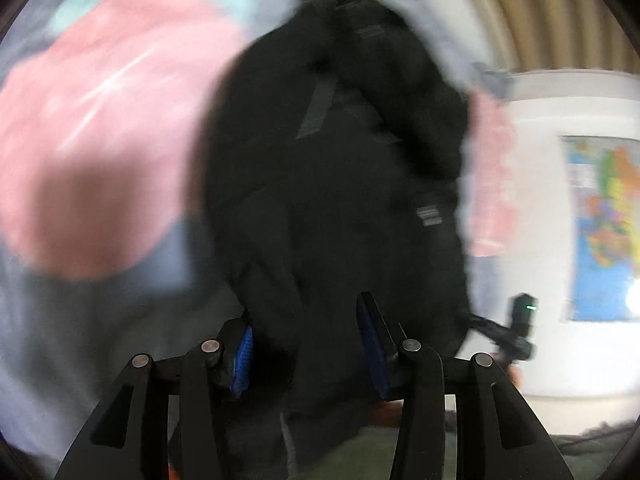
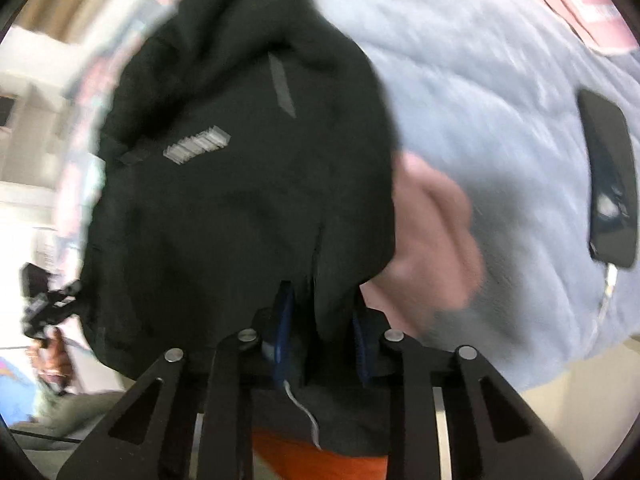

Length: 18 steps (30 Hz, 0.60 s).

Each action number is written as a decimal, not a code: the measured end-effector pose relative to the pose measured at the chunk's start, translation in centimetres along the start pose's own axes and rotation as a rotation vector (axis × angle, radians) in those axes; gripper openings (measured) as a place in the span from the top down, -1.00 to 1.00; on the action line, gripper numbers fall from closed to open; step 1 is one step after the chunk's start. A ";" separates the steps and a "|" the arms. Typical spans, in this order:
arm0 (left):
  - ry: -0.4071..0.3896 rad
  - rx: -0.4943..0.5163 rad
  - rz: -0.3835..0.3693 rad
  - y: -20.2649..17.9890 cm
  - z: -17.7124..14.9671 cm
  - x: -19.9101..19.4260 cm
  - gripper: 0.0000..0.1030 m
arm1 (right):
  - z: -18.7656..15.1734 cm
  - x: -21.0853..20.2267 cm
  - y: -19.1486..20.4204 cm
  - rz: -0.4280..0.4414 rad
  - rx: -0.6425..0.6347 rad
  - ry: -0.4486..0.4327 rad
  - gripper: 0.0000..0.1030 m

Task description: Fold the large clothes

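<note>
Here, both views are heavily blurred. A black garment point(image 1: 336, 184) hangs bunched in the air between the two grippers, above a pale blue bedspread point(image 2: 480, 80) with pink patches point(image 1: 100, 128). No container shows in either view. The left gripper point(image 1: 308, 344) has its blue-padded fingers point(image 1: 244, 360) set fairly wide, with a thick fold of the black cloth filling the gap between them. The right gripper point(image 2: 320, 340) has its jaws set narrower, pinching a fold of the same garment. A dark phone point(image 2: 610, 184) lies on the bedspread to the right. A colourful wall map point(image 1: 604, 228) hangs on the white wall.
</note>
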<state>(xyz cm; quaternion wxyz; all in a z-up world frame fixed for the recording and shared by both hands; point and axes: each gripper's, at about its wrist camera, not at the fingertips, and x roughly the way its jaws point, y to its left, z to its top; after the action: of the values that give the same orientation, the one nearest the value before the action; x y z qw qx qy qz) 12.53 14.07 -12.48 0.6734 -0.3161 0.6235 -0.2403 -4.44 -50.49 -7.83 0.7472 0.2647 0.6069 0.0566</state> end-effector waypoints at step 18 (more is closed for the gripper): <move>0.169 -0.128 0.011 3.0 -5.8 2.7 0.02 | -4.4 3.7 -5.6 0.040 0.106 0.223 0.08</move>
<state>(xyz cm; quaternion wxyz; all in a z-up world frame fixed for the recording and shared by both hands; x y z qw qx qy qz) 6.82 13.44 -16.66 0.5981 -0.3335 0.6940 -0.2224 -8.94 -52.38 -14.23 0.6589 0.3079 0.6829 0.0687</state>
